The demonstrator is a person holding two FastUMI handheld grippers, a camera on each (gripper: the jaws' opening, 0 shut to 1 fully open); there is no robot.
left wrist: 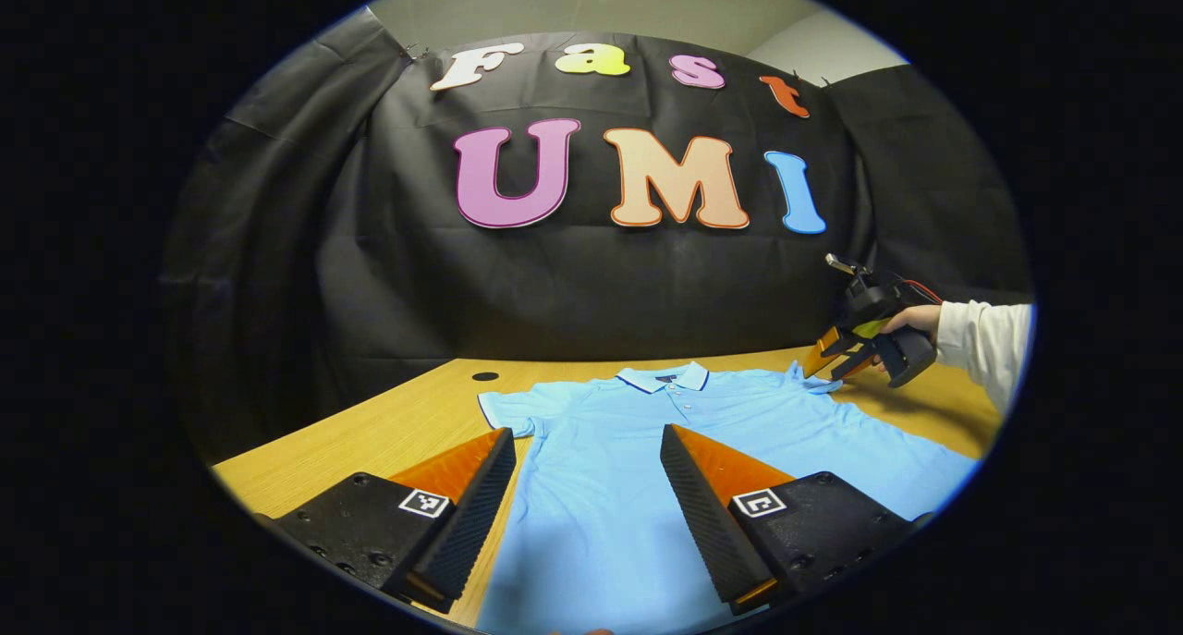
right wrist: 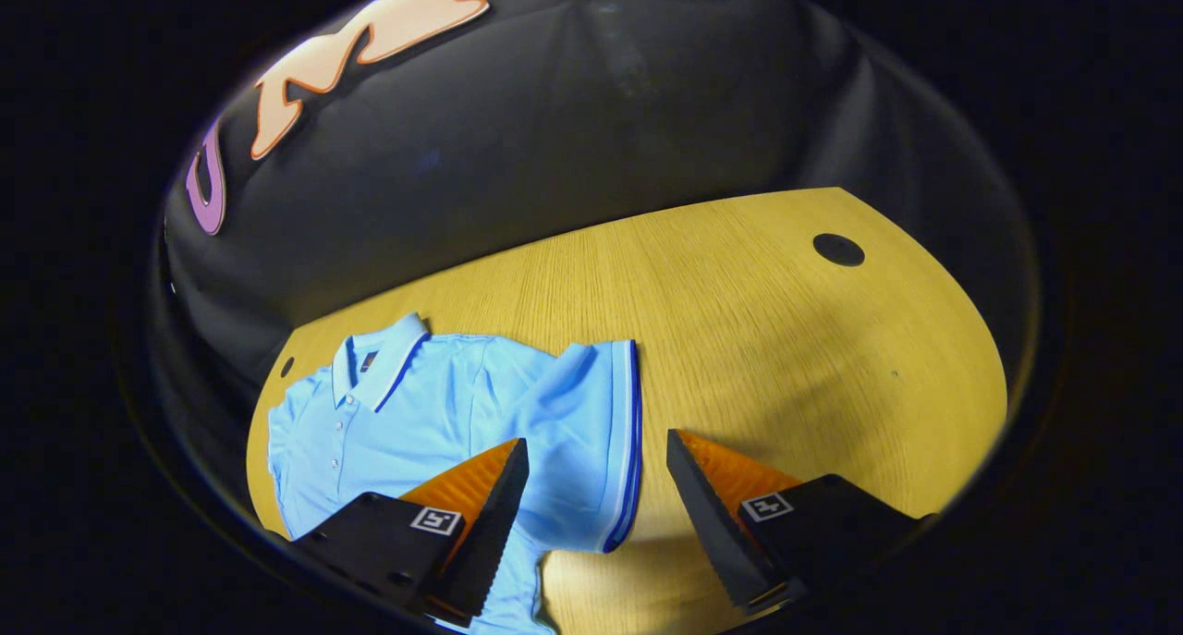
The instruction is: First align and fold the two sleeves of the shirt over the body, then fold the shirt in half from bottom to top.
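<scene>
In the left gripper view my left claw (left wrist: 587, 515) sits at the bottom of the frame with its jaws spread wide and nothing between them but the light blue polo shirt (left wrist: 647, 459) lying flat beneath. The shirt is spread face up on the wooden table (left wrist: 407, 422), its collar (left wrist: 663, 377) toward the middle of the frame and one short sleeve (left wrist: 508, 411) stretched out at centre left. At the right edge a hand (left wrist: 910, 321) in a white sleeve (left wrist: 984, 339) holds my right claw (left wrist: 836, 358) just above the shirt's other sleeve; from there I cannot tell how its jaws stand.

In the right gripper view my right claw (right wrist: 596, 515) shows at the bottom, jaws wide apart and empty. The dark-trimmed cuff (right wrist: 628, 441) of the sleeve lies between and just beyond the fingers, with the collar (right wrist: 384, 362) at lower left. A dark round hole (right wrist: 838, 250) marks the table (right wrist: 739, 321) at upper right.
</scene>
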